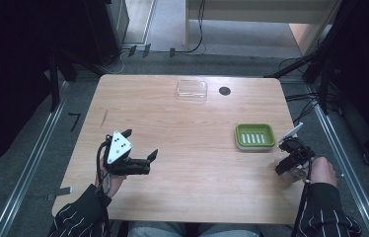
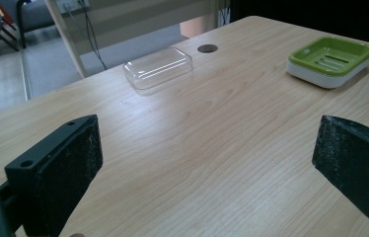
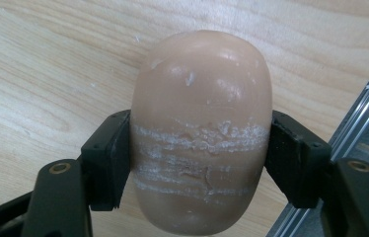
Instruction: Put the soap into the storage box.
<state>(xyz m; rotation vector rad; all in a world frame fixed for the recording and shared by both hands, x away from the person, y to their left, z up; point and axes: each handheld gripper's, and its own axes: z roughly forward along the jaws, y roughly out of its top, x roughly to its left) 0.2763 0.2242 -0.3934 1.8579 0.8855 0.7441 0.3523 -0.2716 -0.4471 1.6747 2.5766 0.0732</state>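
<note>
A beige oval bar of soap (image 3: 201,133) with whitish scrape marks sits between the jaws of my right gripper (image 3: 200,158), which is shut on its sides just above the wood near the table's right edge. In the high view that gripper (image 1: 291,160) is right of and below the green soap dish (image 1: 255,136). My left gripper (image 1: 140,145) rests at the table's left front, jaws wide apart with nothing between them. Its own view looks across to the green dish (image 2: 330,60) and a clear plastic lid (image 2: 158,67).
The clear lid (image 1: 192,90) lies at the far middle of the wooden table (image 1: 182,187), beside a dark round hole (image 1: 224,91). Metal rails run along the floor on both sides. Cables trail behind the table.
</note>
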